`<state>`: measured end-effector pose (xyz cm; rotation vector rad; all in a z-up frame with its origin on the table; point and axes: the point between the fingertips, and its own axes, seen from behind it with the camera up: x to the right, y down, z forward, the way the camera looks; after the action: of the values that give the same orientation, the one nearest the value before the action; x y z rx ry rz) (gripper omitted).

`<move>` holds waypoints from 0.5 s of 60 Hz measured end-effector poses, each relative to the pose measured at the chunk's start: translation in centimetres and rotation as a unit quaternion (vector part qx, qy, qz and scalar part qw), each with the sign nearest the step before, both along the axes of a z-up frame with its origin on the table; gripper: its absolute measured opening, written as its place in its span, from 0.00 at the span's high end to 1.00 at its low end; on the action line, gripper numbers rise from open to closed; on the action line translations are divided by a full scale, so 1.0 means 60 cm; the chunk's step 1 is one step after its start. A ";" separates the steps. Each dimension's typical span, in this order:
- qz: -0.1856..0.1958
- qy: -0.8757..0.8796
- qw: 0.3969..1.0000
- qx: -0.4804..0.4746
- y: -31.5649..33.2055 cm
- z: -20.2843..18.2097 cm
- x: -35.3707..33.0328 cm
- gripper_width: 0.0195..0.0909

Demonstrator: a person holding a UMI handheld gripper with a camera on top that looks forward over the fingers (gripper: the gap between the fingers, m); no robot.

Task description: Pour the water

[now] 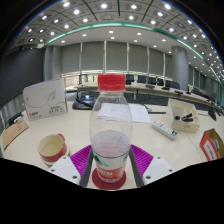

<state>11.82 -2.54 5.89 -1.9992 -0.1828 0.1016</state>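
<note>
Office, desks (170, 95), ceiling lights (110, 33), monitors (150, 79)

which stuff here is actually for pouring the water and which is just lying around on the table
For the job:
- water bottle with red cap, between the tongs, pads at both its sides
- red cup, beside the bottle on the table

Just lying about:
- white box
- remote control
- papers
- red packet
- white bag

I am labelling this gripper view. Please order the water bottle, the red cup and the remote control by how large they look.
1. Water bottle, between the hand-held gripper's fingers; nearness enlarges it.
2. Red cup.
3. Remote control, though not far off the cup.
</note>
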 end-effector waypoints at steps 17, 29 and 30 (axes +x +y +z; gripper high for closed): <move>-0.050 -0.039 0.996 -0.062 -0.145 0.078 -0.010 0.07; -0.085 -0.043 0.990 -0.102 -0.311 0.168 -0.082 0.07; -0.087 -0.044 0.990 -0.105 -0.323 0.171 -0.087 0.07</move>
<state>6.58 -21.92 16.14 -2.2224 -0.0538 -0.0819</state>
